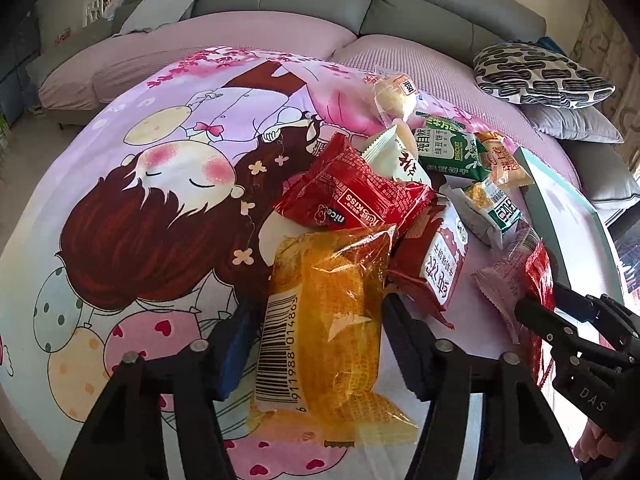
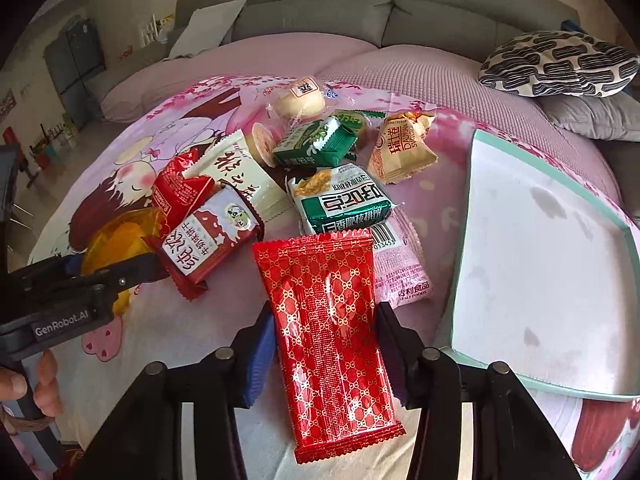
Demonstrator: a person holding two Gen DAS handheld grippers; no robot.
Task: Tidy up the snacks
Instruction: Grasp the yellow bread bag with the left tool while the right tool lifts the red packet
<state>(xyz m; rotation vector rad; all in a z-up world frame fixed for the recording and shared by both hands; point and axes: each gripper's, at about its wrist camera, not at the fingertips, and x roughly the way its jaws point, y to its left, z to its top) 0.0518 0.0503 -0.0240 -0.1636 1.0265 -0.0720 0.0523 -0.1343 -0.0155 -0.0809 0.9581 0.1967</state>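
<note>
My left gripper (image 1: 320,332) is shut on a yellow see-through wafer packet (image 1: 324,320) with a barcode, its pads against both long edges. In the right wrist view, my right gripper (image 2: 326,332) is shut on a flat red packet with a gold pattern (image 2: 332,340). Both packets rest on the cartoon-print cloth (image 1: 140,208) at the near edge of a pile of snacks (image 2: 280,184). The left gripper (image 2: 112,268) shows at the left of the right wrist view. At the right of the left wrist view is the right gripper (image 1: 540,300).
A white tray with a teal rim (image 2: 540,240) lies right of the pile, also visible as tray (image 1: 560,208). The pile includes a green biscuit packet (image 2: 316,144), a red packet (image 1: 352,196) and a wrapped bun (image 2: 298,100). Patterned cushion (image 2: 560,64) and grey sofa (image 2: 320,12) lie behind.
</note>
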